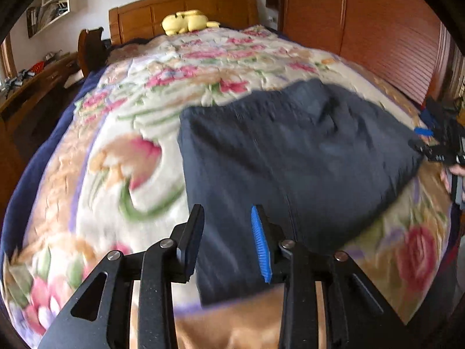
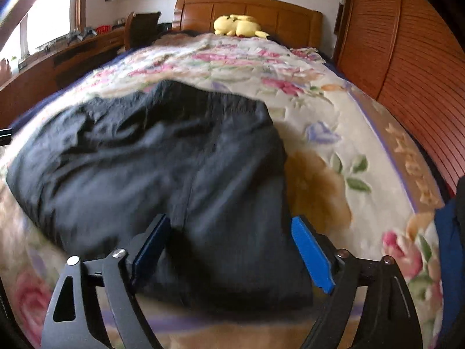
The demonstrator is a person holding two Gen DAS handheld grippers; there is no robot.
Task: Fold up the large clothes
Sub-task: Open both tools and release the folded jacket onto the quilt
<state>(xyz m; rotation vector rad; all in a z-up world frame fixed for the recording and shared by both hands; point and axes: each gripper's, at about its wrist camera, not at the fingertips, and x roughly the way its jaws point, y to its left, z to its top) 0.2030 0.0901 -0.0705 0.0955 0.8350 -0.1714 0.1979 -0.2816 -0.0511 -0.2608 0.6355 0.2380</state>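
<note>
From the left wrist: looking down over a dark navy garment (image 1: 290, 157) lying folded on a floral blanket (image 1: 139, 116) covering the bed, its near edge reaching almost to the foot of the bed. Left gripper (image 1: 228, 238) hovering above the garment's near left part, jaws standing partly apart, nothing pinched between the blue pads (image 1: 260, 244), cloth showing through the gap. At the far right edge, the right gripper (image 1: 436, 142) showing beside the garment's right corner, a bit of a hand (image 1: 453, 174) behind it. Farther back, a yellow plush toy (image 1: 186, 21) resting by the wooden headboard (image 1: 186, 7), a wooden wardrobe (image 1: 363, 29) running along the right, a desk (image 1: 37, 78) along the left. Whole view smeared by motion blur. From the right wrist: same garment (image 2: 162, 168) filling the middle, wrinkled, lying flat on the blanket (image 2: 334, 116). Right gripper (image 2: 232, 250) sitting over the garment's near right corner, jaws spread wide, the cloth lying between the fingers but not being squeezed, the right blue pad (image 2: 312, 254) standing just past the garment's right edge. Plush toy (image 2: 239, 26) and headboard (image 2: 252, 11) showing at the back, wardrobe (image 2: 407, 58) on the right, a bright window (image 2: 43, 14) at upper left.
</note>
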